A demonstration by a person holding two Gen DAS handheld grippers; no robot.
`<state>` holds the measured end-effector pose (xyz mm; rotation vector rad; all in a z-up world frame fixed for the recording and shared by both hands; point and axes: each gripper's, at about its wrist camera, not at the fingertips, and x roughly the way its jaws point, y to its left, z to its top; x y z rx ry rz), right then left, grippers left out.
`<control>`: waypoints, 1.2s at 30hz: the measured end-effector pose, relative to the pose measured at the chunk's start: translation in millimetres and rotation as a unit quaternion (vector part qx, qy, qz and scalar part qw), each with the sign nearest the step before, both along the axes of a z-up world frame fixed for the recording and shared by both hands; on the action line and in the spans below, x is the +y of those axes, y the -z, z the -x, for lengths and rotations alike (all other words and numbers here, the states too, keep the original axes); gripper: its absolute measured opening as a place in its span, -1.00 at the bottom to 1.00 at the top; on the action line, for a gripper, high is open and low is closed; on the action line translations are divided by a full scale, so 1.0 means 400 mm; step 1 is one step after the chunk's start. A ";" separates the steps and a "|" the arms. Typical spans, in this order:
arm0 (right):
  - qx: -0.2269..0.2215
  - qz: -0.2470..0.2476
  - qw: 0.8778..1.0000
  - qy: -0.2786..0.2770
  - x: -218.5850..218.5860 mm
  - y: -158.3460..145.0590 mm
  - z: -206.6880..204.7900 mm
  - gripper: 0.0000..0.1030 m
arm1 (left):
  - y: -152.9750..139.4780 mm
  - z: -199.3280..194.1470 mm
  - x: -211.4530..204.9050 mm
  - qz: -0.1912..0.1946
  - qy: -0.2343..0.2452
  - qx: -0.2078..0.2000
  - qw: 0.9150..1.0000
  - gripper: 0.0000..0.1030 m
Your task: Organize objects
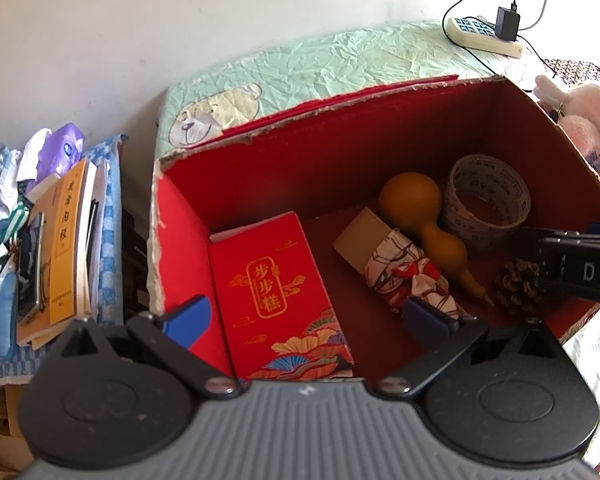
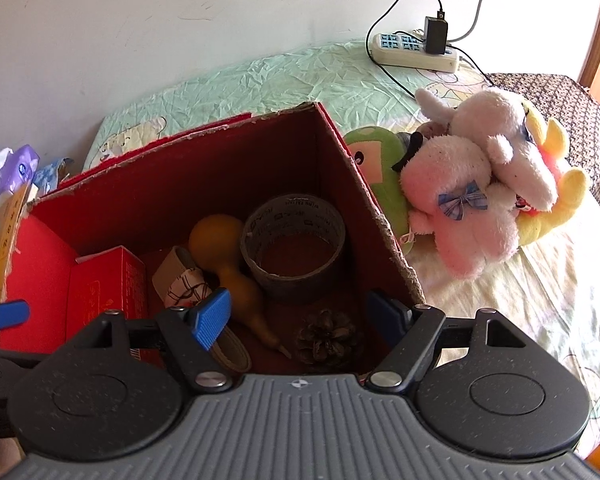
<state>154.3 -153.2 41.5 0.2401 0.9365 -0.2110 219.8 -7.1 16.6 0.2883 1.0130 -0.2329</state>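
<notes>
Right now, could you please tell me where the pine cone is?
In both views, the pine cone lies on the red box's floor, just in front of the tape roll and beside the gourd's tip.

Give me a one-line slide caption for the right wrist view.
Open right gripper above a red cardboard box holding a gourd, tape roll and pine cone, plush toys beside it.

A: What's behind the box?
B: Power strip (image 2: 416,51) on the green bedsheet (image 2: 300,80), by the wall (image 2: 180,12). 1 black adapter (image 2: 436,35) plugged in, cable looping off it.
A: Left side?
B: Stack of books (image 1: 66,248) on a blue checked cloth (image 1: 110,216), purple pack (image 1: 62,152) behind them.
</notes>
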 end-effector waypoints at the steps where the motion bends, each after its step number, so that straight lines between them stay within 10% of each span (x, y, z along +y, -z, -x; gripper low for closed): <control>1: 0.001 0.002 1.000 0.000 0.002 0.001 0.000 0.51 | 0.000 -0.002 0.002 -0.001 -0.001 0.000 1.000 0.99; 36: 0.007 0.033 0.999 -0.015 0.020 0.012 -0.006 0.54 | 0.008 -0.005 -0.004 -0.001 -0.010 0.011 1.000 0.99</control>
